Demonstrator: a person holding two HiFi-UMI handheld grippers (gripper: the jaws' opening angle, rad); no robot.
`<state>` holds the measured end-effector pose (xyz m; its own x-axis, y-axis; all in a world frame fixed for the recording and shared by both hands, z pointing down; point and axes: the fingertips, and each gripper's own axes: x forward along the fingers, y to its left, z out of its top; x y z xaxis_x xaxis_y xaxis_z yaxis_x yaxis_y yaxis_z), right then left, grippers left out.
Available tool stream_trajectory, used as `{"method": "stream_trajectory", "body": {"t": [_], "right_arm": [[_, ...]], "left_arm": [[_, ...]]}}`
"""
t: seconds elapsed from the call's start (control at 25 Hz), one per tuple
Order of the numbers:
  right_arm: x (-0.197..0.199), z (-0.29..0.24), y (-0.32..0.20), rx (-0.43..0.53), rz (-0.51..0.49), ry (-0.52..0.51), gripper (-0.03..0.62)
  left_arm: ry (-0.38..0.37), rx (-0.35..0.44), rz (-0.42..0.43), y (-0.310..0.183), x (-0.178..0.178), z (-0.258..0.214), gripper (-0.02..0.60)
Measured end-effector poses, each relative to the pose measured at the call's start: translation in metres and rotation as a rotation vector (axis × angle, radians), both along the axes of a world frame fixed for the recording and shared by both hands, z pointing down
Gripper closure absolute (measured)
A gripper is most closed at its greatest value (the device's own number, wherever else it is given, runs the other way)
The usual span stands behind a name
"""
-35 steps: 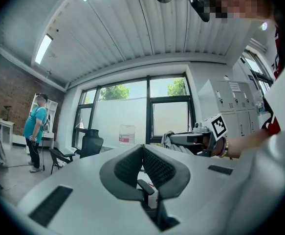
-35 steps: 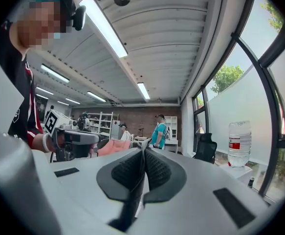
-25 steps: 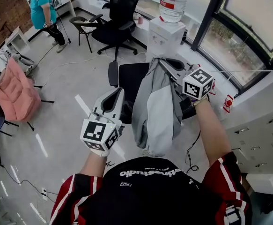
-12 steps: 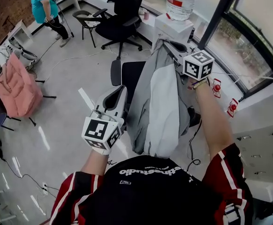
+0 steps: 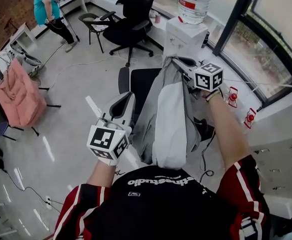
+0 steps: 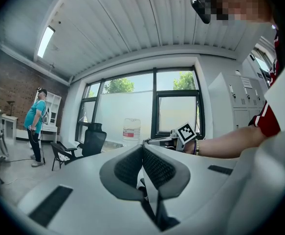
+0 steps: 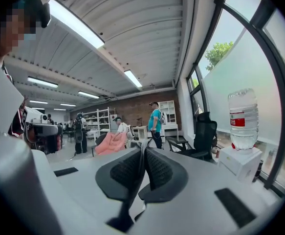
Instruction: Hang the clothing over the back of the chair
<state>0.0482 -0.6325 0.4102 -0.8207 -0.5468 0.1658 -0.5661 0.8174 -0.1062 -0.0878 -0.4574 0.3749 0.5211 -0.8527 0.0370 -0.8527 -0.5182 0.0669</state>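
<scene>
Under the right gripper (image 5: 176, 62), a grey jacket (image 5: 168, 121) hangs above the black chair (image 5: 141, 82).
Its jaws pinch the jacket's top and are opening; the left gripper (image 5: 126, 97), beside the jacket, has its jaws together, holding nothing.

A grey-and-white jacket (image 5: 168, 119) is hanging full-length, lifted by its top, partly hiding a black chair (image 5: 140, 82).

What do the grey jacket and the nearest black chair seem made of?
Jacket: thin woven fabric, probably a matte synthetic; it hangs limp in soft folds, grey with a paler panel. Chair: black, matte, likely fabric or mesh upholstery; too dark to tell.
</scene>
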Motion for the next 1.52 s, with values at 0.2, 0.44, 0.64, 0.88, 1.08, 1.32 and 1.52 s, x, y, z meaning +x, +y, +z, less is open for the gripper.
{"method": "stream_trajectory", "body": {"t": [0.2, 0.44, 0.64, 0.88, 1.08, 1.32, 1.52], "right_arm": [[0.008, 0.023, 0.001, -0.091, -0.052, 0.080, 0.506], [0.016, 0.023, 0.003, -0.102, -0.037, 0.078, 0.484], [0.013, 0.015, 0.009, -0.079, -0.027, 0.052, 0.482], [0.007, -0.004, 0.022, -0.009, -0.011, 0.001, 0.505], [0.006, -0.008, 0.035, 0.021, 0.007, -0.013, 0.537], [0.006, -0.012, 0.045, 0.047, 0.030, -0.024, 0.577], [0.004, -0.019, 0.057, 0.080, 0.040, -0.039, 0.579]], "left_arm": [[0.004, 0.012, 0.004, -0.004, 0.004, -0.005, 0.557], [0.007, 0.018, 0.006, -0.001, 0.001, -0.005, 0.557], [0.004, 0.018, 0.002, 0.001, -0.002, -0.007, 0.558], [0.002, 0.026, 0.005, 0.011, -0.005, -0.014, 0.558], [-0.003, 0.028, 0.005, 0.023, -0.008, -0.012, 0.558], [-0.008, 0.035, 0.009, 0.032, -0.008, -0.016, 0.558], [-0.010, 0.044, 0.005, 0.039, -0.012, -0.020, 0.558]]}}
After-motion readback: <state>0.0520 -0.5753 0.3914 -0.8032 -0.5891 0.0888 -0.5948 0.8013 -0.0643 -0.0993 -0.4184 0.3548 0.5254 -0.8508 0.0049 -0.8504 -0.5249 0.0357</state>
